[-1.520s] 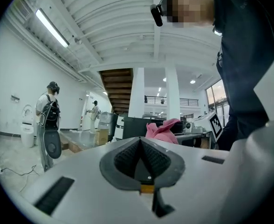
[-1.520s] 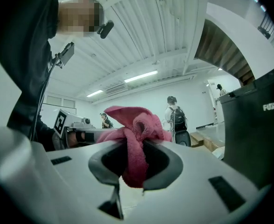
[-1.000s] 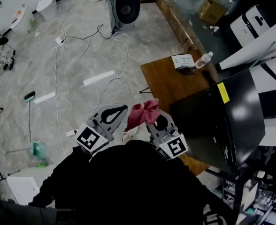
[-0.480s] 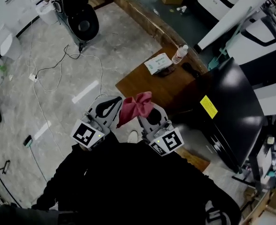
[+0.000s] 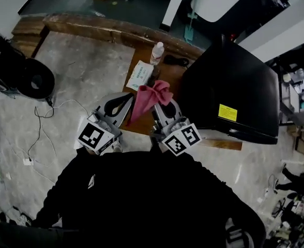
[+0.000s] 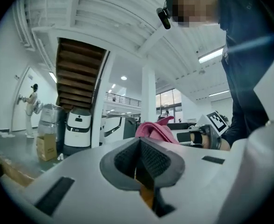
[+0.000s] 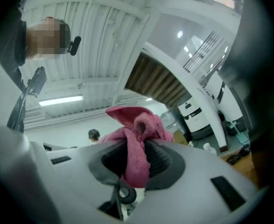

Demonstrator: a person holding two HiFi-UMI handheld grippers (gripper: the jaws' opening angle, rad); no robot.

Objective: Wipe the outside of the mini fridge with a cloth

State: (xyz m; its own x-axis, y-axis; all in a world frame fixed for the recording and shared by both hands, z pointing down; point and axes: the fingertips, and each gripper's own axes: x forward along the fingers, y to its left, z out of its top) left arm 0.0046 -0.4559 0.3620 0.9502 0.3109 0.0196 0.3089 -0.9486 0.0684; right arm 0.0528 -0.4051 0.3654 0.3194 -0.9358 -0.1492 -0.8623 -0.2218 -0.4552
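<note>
The black mini fridge (image 5: pixel 234 89) stands on a wooden table (image 5: pixel 141 125) at the right of the head view, a yellow label on its top. A pink cloth (image 5: pixel 151 98) sticks up between both grippers, close to the fridge's left side. My right gripper (image 5: pixel 161 107) is shut on the pink cloth (image 7: pixel 136 139), which bunches out above its jaws. My left gripper (image 5: pixel 122 103) hangs just left of the cloth, jaws shut with nothing between them (image 6: pixel 138 164). The pink cloth (image 6: pixel 156 130) shows beyond it in the left gripper view.
On the table's far end lie a white tissue pack (image 5: pixel 140 75), a clear plastic bottle (image 5: pixel 156 52) and a dark cable (image 5: pixel 176 61). A raised wooden step (image 5: pixel 90 27) runs behind the table. Cables (image 5: pixel 41 123) trail over the stone floor at left. White machines stand at the back.
The head view has swung round, so the fridge and table now lie straight ahead and nearer. Both grippers keep their pose, the cloth still held upright between them.
</note>
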